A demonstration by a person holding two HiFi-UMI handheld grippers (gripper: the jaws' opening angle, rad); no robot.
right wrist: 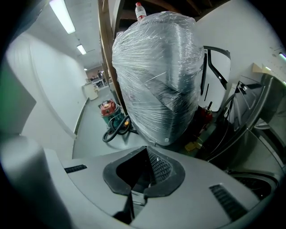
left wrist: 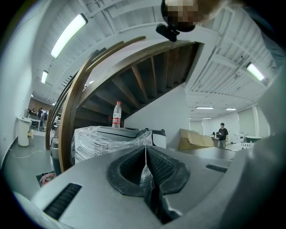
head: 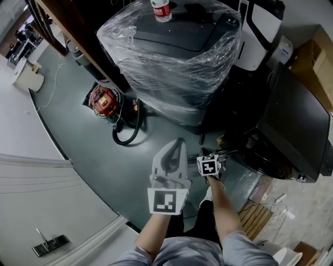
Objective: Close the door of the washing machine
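Observation:
A dark washing machine (head: 299, 124) stands at the right in the head view, its round front opening (head: 270, 163) facing the floor by my feet. In the right gripper view its shiny curved door rim (right wrist: 261, 116) shows at the right edge, swung outward. My left gripper (head: 177, 143) is held in front of me, jaws shut and empty (left wrist: 145, 154), pointing towards the wrapped appliance. Beside it, close to the machine's front, my right gripper (head: 216, 158) is also shut with nothing between its pads (right wrist: 147, 156). Neither one touches the door.
A big plastic-wrapped appliance (head: 171, 57) with a water bottle (head: 161, 10) on top stands straight ahead. A red vacuum (head: 104, 101) and its black hose (head: 127, 132) lie on the floor at the left. A white appliance (head: 263, 31) and cardboard boxes (head: 312, 57) are behind the machine.

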